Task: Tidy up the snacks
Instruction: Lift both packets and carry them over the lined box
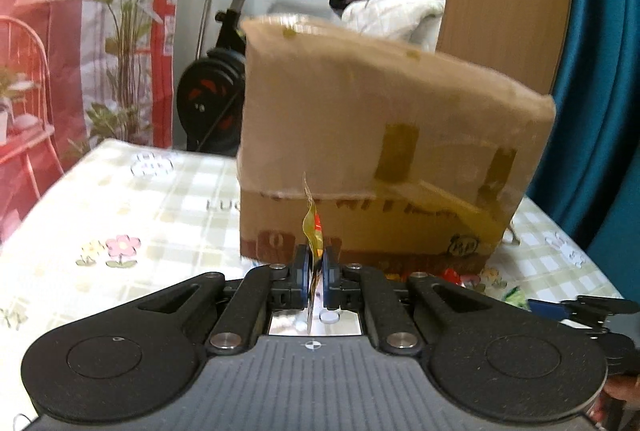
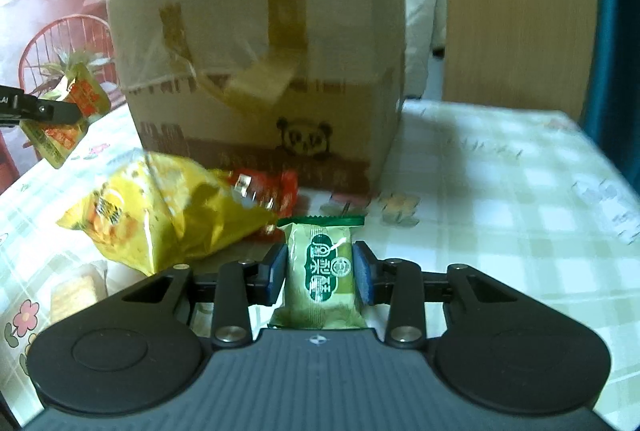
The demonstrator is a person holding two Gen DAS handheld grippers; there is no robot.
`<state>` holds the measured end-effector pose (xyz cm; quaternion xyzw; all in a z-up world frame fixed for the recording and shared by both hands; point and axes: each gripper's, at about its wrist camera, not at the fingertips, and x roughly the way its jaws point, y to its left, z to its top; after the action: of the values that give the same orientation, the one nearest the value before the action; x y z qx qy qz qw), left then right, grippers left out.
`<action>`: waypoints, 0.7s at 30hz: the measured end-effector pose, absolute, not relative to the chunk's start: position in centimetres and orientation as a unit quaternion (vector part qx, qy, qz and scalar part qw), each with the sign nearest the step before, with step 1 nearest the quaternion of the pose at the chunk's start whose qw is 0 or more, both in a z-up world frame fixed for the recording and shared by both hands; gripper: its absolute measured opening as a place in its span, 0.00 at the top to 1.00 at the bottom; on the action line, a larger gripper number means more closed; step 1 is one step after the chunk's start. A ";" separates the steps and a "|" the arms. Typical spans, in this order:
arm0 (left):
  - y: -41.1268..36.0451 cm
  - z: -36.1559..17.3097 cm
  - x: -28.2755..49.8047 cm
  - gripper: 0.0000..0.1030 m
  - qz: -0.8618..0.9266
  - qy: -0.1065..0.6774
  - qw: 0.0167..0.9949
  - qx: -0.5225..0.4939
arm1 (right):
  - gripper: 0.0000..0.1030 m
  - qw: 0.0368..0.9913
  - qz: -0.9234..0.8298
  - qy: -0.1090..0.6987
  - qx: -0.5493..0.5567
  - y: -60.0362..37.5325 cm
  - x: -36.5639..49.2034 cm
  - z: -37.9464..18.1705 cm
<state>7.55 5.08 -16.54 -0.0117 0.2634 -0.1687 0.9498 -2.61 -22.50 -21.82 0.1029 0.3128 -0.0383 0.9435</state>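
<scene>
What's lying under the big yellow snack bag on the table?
A red packet pokes out from beneath the yellow snack bag, in front of the cardboard box. Anything else under the bag is covered.

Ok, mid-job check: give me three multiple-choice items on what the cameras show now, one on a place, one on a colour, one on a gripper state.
1. Where does the big yellow snack bag lie?
A. on the tablecloth in front of the cardboard box
B. on top of the box
C. on the floor

2. What colour is the wrapper of the packet between the right gripper fingers?
A. blue
B. green
C. pink

3. What is the left gripper doing?
A. open and holding nothing
B. shut on a small yellow-orange sachet
C. gripping the box

Answers: 1 A, the bag rests on the cloth before the box. 2 B, the wrapper is green. 3 B, the pads pinch the sachet's edge.
</scene>
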 end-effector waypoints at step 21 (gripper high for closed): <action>1.8 -5.2 12.7 0.93 -0.210 0.127 0.969 -0.028 | 0.63 0.988 -0.038 0.120 0.092 -26.1 3.1 -4.6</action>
<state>12.74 1.79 -5.23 -0.0276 0.1272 -0.2103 0.9689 3.07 -26.09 -4.57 0.0925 0.1204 -0.0378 0.9877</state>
